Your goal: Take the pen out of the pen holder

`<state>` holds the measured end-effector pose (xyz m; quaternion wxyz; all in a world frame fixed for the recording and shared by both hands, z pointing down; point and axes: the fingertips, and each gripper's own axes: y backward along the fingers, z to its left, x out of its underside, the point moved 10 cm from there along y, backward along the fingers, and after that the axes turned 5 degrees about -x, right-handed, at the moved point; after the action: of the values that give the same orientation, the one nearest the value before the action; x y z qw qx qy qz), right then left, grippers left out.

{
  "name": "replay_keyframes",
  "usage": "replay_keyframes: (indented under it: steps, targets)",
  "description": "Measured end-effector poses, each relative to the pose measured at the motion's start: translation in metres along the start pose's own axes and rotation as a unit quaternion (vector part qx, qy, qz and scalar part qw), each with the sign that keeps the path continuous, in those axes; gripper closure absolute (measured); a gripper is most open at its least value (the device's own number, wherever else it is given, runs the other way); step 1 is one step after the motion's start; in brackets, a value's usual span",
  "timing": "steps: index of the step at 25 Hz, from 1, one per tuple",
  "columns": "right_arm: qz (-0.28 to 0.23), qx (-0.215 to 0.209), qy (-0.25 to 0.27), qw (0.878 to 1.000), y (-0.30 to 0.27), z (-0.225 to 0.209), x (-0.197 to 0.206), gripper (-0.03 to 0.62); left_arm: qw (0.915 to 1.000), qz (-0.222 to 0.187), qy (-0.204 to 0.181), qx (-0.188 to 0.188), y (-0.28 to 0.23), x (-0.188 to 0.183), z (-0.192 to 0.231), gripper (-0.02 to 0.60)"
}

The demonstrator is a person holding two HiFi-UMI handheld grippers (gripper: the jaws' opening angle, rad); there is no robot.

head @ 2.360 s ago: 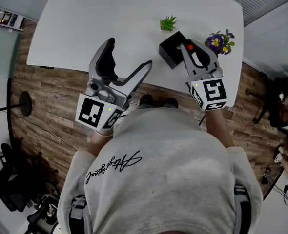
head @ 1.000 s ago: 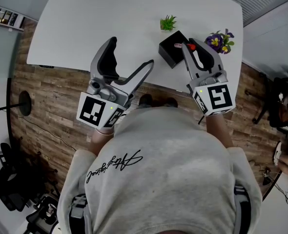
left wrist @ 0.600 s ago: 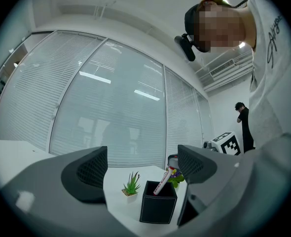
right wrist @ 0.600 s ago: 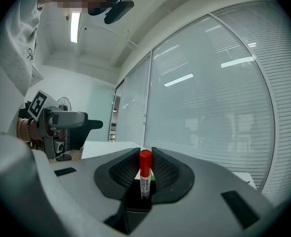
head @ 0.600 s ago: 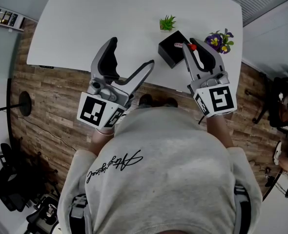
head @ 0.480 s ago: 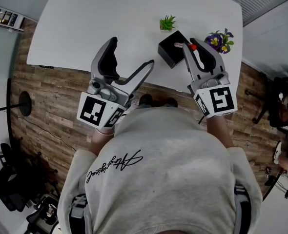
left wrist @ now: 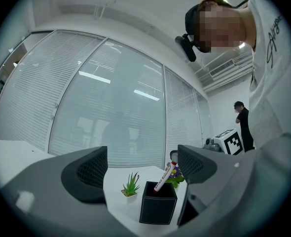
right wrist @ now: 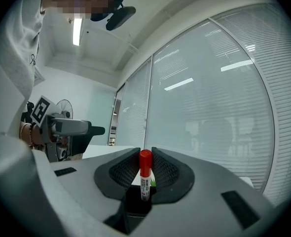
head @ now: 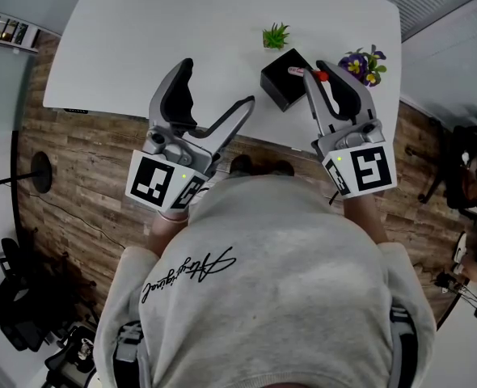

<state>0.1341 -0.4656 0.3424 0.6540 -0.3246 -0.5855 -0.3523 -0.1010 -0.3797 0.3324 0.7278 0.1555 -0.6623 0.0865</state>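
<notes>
A black square pen holder (head: 282, 81) stands near the white table's (head: 174, 31) front right edge. A white pen with a red cap (head: 319, 76) leans up out of it. My right gripper (head: 326, 78) is shut on the pen's upper end; in the right gripper view the pen (right wrist: 145, 180) stands pinched between the pads, with the holder (right wrist: 137, 205) dark below it. My left gripper (head: 214, 97) hovers open to the left of the holder with nothing between its fingers. In the left gripper view the pen's (left wrist: 163, 178) lower end is still inside the holder (left wrist: 158, 209).
A small green succulent (head: 276, 35) sits behind the holder and a pot of purple flowers (head: 363, 66) to its right. The table edge runs just below both grippers, with wooden floor beyond it. A person (left wrist: 243, 126) stands far off in the room.
My right gripper, still holding the pen, has drifted a little to the right and towards me. The left gripper has stayed where it was.
</notes>
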Motion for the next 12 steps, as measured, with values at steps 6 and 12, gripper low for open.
replay_keyframes:
  steps: [6,12]
  targets:
    - [-0.008,0.002,0.002,1.000,0.003,-0.001,-0.006,0.523,1.0000,0.002,-0.002,0.001,-0.002,-0.001,0.000,0.152]
    - [-0.017,0.003,0.003,1.000,0.006,0.000,-0.012,0.525,1.0000,0.001,-0.003,0.002,-0.002,-0.002,-0.001,0.152]
